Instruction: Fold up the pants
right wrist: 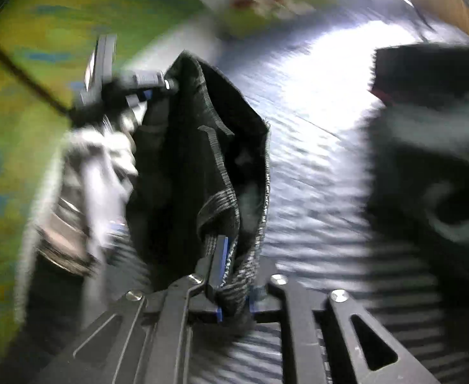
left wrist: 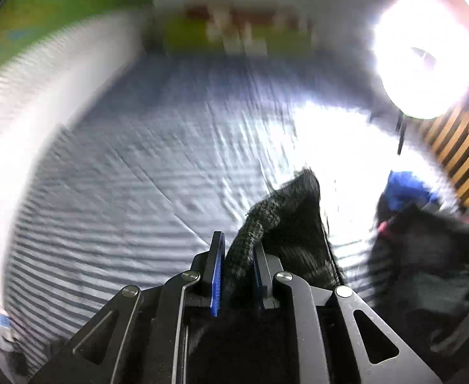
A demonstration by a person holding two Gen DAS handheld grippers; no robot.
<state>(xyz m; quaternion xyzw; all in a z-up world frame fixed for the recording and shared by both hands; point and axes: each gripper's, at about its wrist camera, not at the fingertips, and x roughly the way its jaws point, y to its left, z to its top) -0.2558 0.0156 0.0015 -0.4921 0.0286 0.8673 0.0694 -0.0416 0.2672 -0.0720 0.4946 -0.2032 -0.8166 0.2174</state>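
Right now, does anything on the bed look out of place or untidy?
Yes. A loose heap of dark clothes lies crumpled at the right on the striped sheet, unfolded. The black pants hang bunched between both grippers, not laid flat.

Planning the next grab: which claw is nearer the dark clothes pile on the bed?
Right. The right claw has the pile just off its right side; the left claw grips the pants farther over, on the right claw's other side.
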